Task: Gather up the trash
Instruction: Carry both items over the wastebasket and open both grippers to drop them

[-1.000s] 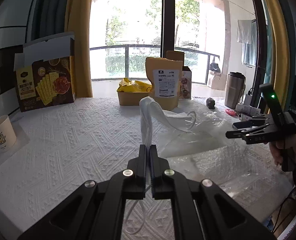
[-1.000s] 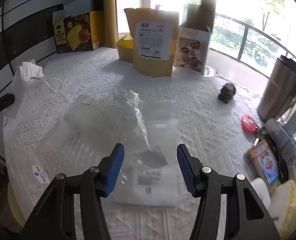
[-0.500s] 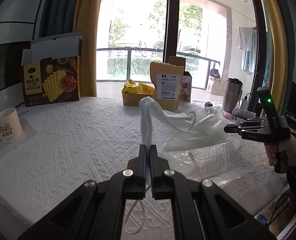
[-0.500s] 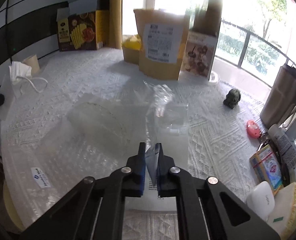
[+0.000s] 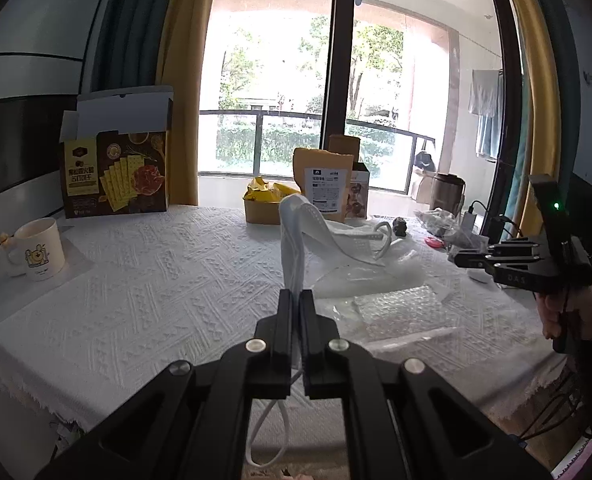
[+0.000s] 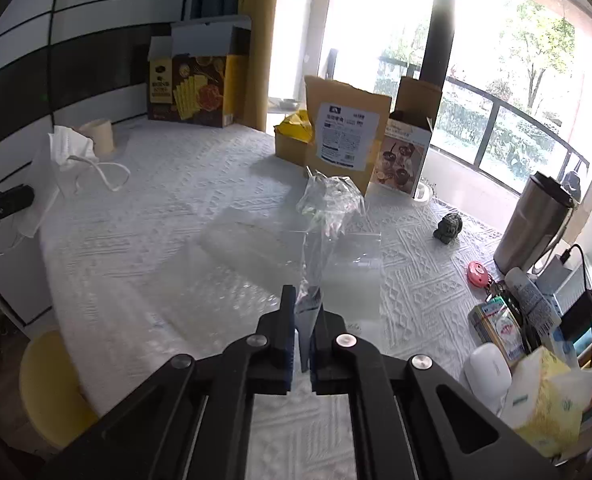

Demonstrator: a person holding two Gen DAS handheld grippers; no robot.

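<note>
My left gripper (image 5: 295, 298) is shut on a white face mask (image 5: 296, 236), held up above the near table edge with its ear loops dangling. The mask also shows in the right wrist view (image 6: 66, 152) at far left. My right gripper (image 6: 303, 300) is shut on a crumpled clear plastic wrapper (image 6: 327, 208) and holds it lifted off the table. That gripper shows in the left wrist view (image 5: 491, 258) at right. Bubble wrap (image 5: 399, 312) and a clear plastic bag (image 6: 351, 276) lie flat on the white tablecloth (image 5: 136, 280).
At the back stand a cracker box (image 5: 116, 172), a yellow box (image 5: 264, 204), a kraft pouch (image 6: 345, 136) and a small carton (image 6: 405, 148). A mug (image 5: 36, 248) sits left. A steel tumbler (image 6: 533, 224), figurine (image 6: 447, 228), keys and clutter crowd the right edge.
My right gripper closed on the clear wrapper and lifted it off the table. My left gripper has risen and drawn back with the mask still in it.
</note>
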